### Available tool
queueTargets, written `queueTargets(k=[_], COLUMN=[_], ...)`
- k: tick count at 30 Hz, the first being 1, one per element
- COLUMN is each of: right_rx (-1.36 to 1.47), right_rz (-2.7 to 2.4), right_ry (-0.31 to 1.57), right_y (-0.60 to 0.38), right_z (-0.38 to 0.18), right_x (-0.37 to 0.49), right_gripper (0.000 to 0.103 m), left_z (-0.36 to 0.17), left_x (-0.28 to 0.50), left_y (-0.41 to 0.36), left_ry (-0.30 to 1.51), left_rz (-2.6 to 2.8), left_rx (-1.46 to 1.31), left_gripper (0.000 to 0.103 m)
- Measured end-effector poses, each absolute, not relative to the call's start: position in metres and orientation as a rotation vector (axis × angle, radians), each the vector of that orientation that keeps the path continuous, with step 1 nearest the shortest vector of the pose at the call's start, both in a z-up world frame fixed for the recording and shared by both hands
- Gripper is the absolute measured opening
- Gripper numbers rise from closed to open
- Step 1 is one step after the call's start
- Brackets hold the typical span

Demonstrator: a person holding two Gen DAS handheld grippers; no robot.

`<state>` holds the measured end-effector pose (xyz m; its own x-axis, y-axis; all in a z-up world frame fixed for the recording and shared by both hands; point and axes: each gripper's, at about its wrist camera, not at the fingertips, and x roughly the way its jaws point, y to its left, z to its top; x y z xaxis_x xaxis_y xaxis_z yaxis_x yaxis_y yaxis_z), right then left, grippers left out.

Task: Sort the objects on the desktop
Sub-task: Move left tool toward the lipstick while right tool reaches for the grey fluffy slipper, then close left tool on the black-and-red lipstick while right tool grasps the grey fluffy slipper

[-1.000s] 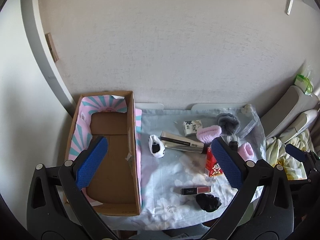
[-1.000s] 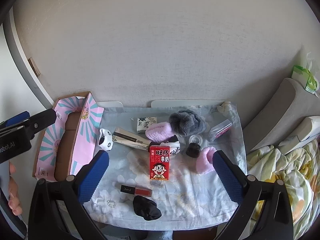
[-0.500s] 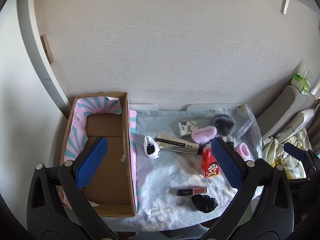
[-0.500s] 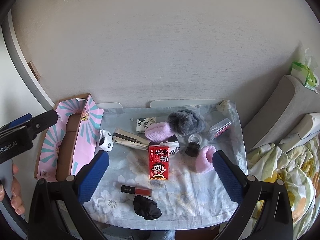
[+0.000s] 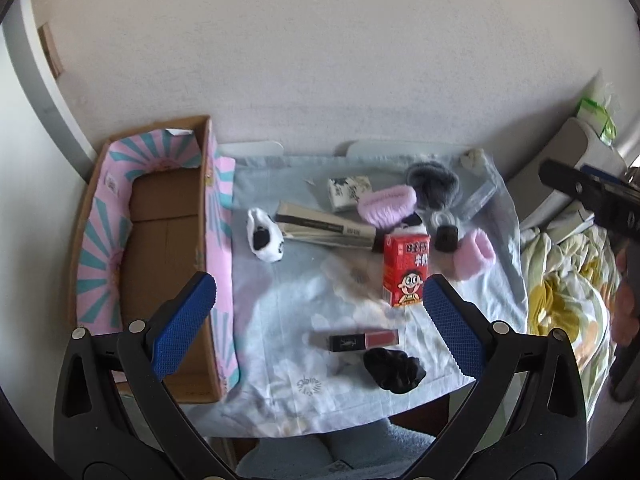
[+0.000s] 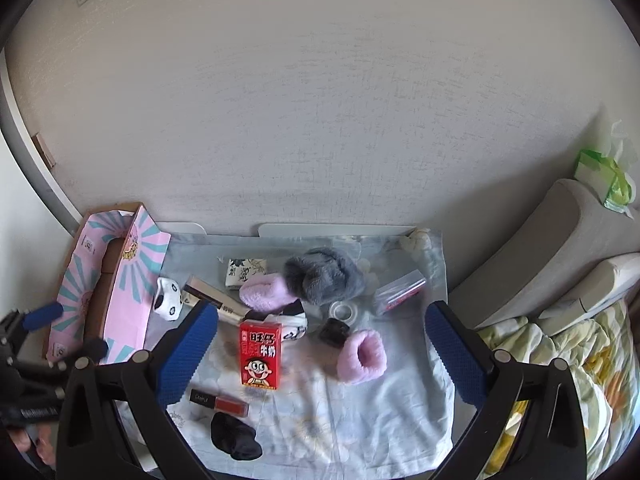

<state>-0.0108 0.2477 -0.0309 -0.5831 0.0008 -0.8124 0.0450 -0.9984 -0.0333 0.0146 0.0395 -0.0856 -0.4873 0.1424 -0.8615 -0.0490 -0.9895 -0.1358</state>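
On the pale floral cloth (image 5: 304, 312) lie a red milk carton (image 5: 405, 268) (image 6: 260, 354), a red lipstick (image 5: 362, 340) (image 6: 218, 400), a black scrunchie (image 5: 394, 368) (image 6: 236, 436), a long beige box (image 5: 326, 226), a panda-print sock (image 5: 264, 240) (image 6: 168, 304), pink fluffy pieces (image 5: 386, 204) (image 6: 362, 356) and a grey fluffy piece (image 6: 324, 276). My left gripper (image 5: 318, 324) hovers open above the cloth's front, lipstick between its fingers in view. My right gripper (image 6: 322, 354) is open above the carton and pink slipper.
An open cardboard box with pink and teal flaps (image 5: 160, 248) (image 6: 116, 280) stands at the table's left. A wall (image 6: 320, 100) rises behind. At the right are grey cushions (image 6: 560, 248) and a floral blanket (image 6: 580, 360). A tape roll (image 6: 343, 311), black jar (image 6: 332, 332) and clear packet (image 6: 400, 292) lie mid-table.
Both grippers have shifted: the left view has swung right and closer to the table, the right view has drawn back slightly. Nothing on the cloth has moved.
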Motion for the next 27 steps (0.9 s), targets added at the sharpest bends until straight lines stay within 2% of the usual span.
queueTargets(k=[4, 8, 18, 27], right_rx=[1.438, 1.449, 1.507, 1.573], right_rz=[-2.724, -2.657, -2.482, -2.348], right_ry=[0.094, 0.207, 0.304, 0.393], right_y=[0.254, 0.254, 0.265, 0.264], right_z=[-0.044, -0.067, -0.117, -0.165], right_x=[-0.024, -0.039, -0.075, -0.105], right_gripper=[0.103, 0.103, 0.103, 0.103], left_z=[-0.097, -0.115, -0.196, -0.240], left_x=[0.015, 0.014, 0.028, 0.017], left_y=[0.053, 0.062, 0.092, 0.117], left_ry=[-0.115, -0.124, -0.044, 0.010], left_rz=[2.600, 2.565, 2.430, 2.376], left_rx=[-1.546, -1.590, -1.764, -1.852], left_gripper=[0.103, 0.103, 0.103, 0.103])
